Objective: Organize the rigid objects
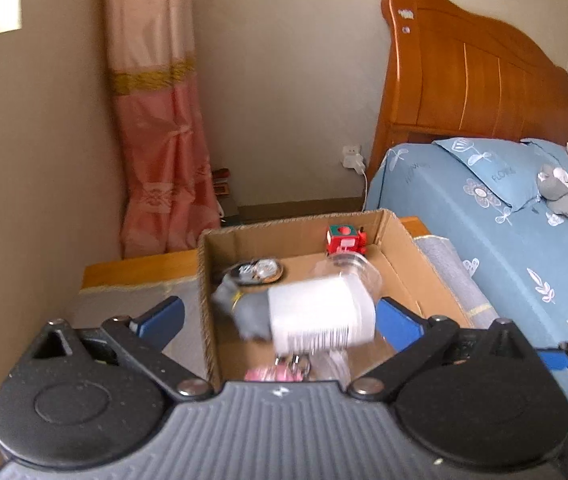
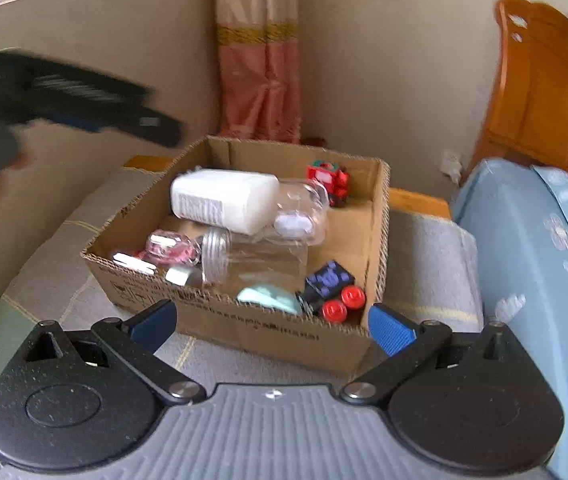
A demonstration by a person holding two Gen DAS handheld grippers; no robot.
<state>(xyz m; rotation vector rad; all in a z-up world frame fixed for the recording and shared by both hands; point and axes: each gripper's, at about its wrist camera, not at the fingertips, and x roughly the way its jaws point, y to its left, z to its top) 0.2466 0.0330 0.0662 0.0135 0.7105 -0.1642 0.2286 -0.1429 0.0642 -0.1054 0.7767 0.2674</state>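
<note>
**A:** What does the scene look like?

**B:** An open cardboard box (image 2: pixel 243 328) sits on a grey mat on a low surface, next to a bed with a blue floral cover (image 2: pixel 532 264). A pink curtain (image 2: pixel 259 80) hangs in the corner behind the box.

**A:** Where are the things being sorted?

**B:** All inside the box. A white bottle (image 2: pixel 223 200) with a barcode label lies on its side, with a clear plastic container (image 2: pixel 304 216) just beside its end. A clear jar with a ribbed lid (image 2: pixel 251 260) lies in front of them. At the far corner stands a red toy train (image 2: pixel 332 180). At the near right corner is a dark blue toy car with red wheels (image 2: pixel 332 288), and a pale green object (image 2: pixel 267 300) rests beside it. Something pink (image 2: pixel 167 248) lies towards the near left; it is too blurred to name.

**A:** And from the other camera?

**B:** The white bottle (image 1: pixel 320 312) appears smeared, in front of a grey toy animal (image 1: pixel 243 308), possibly a pig. A round dark dish (image 1: pixel 257 270) lies behind them.

**A:** What are the grippers doing?

**B:** The left gripper (image 1: pixel 279 316) is above the box, jaws spread wide and holding nothing. The right gripper (image 2: pixel 271 320) is at the box's near wall, likewise released and empty. From the right camera, the left gripper shows as a dark blur at upper left.
</note>
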